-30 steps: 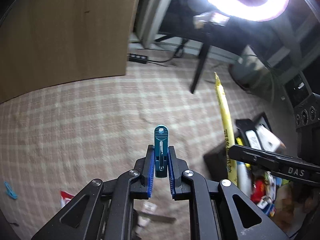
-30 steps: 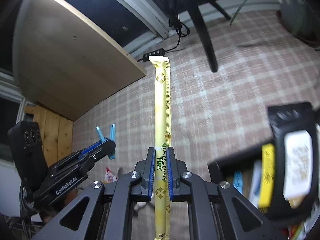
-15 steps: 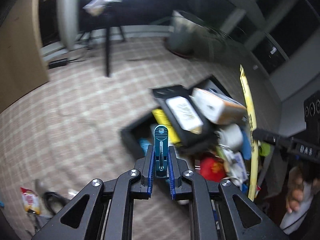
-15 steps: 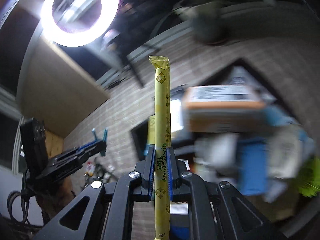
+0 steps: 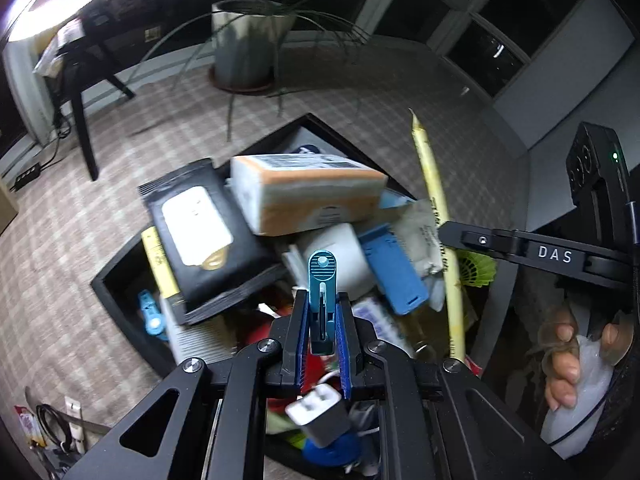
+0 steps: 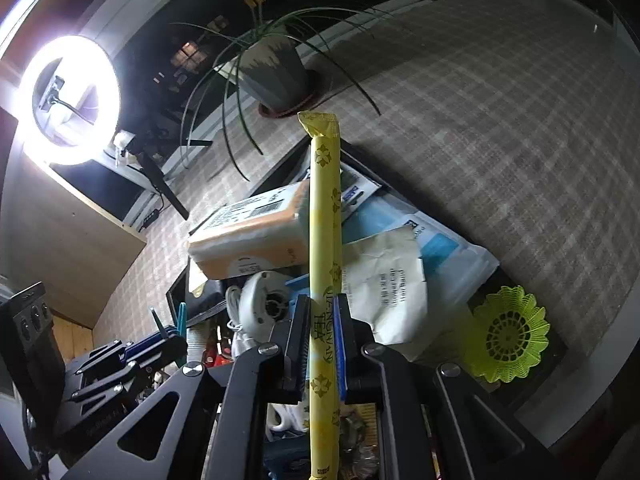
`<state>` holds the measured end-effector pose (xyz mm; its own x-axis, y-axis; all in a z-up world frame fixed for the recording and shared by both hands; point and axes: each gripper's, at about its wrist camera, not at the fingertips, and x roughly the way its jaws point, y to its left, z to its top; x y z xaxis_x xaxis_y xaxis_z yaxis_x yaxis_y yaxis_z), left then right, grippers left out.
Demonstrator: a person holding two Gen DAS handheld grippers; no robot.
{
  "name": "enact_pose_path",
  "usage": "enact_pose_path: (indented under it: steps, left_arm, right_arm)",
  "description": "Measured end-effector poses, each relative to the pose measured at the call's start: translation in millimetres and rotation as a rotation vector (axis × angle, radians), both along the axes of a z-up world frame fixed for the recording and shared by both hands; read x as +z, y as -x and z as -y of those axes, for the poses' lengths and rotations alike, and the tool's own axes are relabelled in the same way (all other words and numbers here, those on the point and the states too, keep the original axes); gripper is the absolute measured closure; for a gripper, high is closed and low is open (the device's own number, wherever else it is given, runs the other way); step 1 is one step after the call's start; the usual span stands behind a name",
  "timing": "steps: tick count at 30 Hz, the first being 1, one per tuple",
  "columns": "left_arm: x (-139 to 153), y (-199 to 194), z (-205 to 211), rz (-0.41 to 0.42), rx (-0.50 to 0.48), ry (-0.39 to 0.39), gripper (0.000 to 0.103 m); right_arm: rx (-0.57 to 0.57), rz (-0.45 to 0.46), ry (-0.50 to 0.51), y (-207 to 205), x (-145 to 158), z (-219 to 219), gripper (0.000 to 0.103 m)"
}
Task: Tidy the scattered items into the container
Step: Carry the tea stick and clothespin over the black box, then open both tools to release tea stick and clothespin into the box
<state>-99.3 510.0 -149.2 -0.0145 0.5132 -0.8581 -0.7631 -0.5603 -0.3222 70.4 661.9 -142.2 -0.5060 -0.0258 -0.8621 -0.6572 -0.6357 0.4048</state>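
Observation:
My left gripper (image 5: 322, 320) is shut on a teal clip (image 5: 321, 276) that stands up between its blue pads. It hovers over the black box (image 5: 116, 284), which is heaped with a black pouch (image 5: 200, 232), an orange-and-white packet (image 5: 308, 196) and a white charger (image 5: 320, 412). My right gripper (image 6: 323, 320) is shut on a long yellow lemon tea stick (image 6: 324, 200), also above the box (image 6: 174, 300). In the left wrist view the right gripper (image 5: 444, 234) holds the stick (image 5: 430, 176) at the right. In the right wrist view the left gripper (image 6: 172, 336) shows at the lower left.
A green shuttlecock (image 6: 508, 336) lies at the box's near corner. A potted plant (image 5: 248, 52) stands on the checked carpet behind the box. A ring light (image 6: 68, 100) glares at the left. Small loose items (image 5: 52, 424) lie on the carpet. A person's hand (image 5: 564, 360) grips the right handle.
Both grippers have swung from over bare carpet to above the filled black box. The clip and the tea stick stay clamped as before.

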Motion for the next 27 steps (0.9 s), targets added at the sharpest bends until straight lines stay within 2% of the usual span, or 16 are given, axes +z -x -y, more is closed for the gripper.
enact_pose_path:
  steps: [4,6,7,8,9,10,20,27]
  left_arm:
    - [-2.9,-4.1,-11.8,0.037,-0.02,-0.001,0.088]
    - [-3.4,-4.5,-12.0,0.052,-0.021,-0.006,0.069]
    - [-2.6,-3.8,-10.8,0.05,-0.02,-0.011,0.066]
    - [-0.9,-4.2,-8.7,0.042,-0.019,-0.016,0.061]
    - [0.8,-4.2,-6.0,0.031,-0.016,-0.017,0.06]
    - [2.1,-3.9,-3.3,0.024,-0.015,-0.017,0.06]
    - [11.4,8.5,56.2,-0.019,0.073,-0.014,0.06]
    - [3.7,15.9,138.3,-0.059,0.186,0.026,0.06]
  right_arm:
    - [0.012,0.006,-0.002,-0.6,-1.8,-1.9,0.093]
    - [0.016,0.019,-0.003,-0.3,-0.7,-1.7,0.09]
    - [0.018,0.025,-0.005,1.0,0.0,-0.5,0.087]
    - [0.027,0.028,-0.005,1.4,0.9,0.2,0.076]
    - [0.028,0.026,-0.012,0.9,2.4,1.3,0.068]
    - [0.027,0.024,-0.024,0.1,5.2,3.0,0.066]
    - [0.06,0.014,-0.033,5.2,15.8,31.2,0.066]
    - [0.169,-0.003,-0.064,29.4,19.8,85.3,0.066]
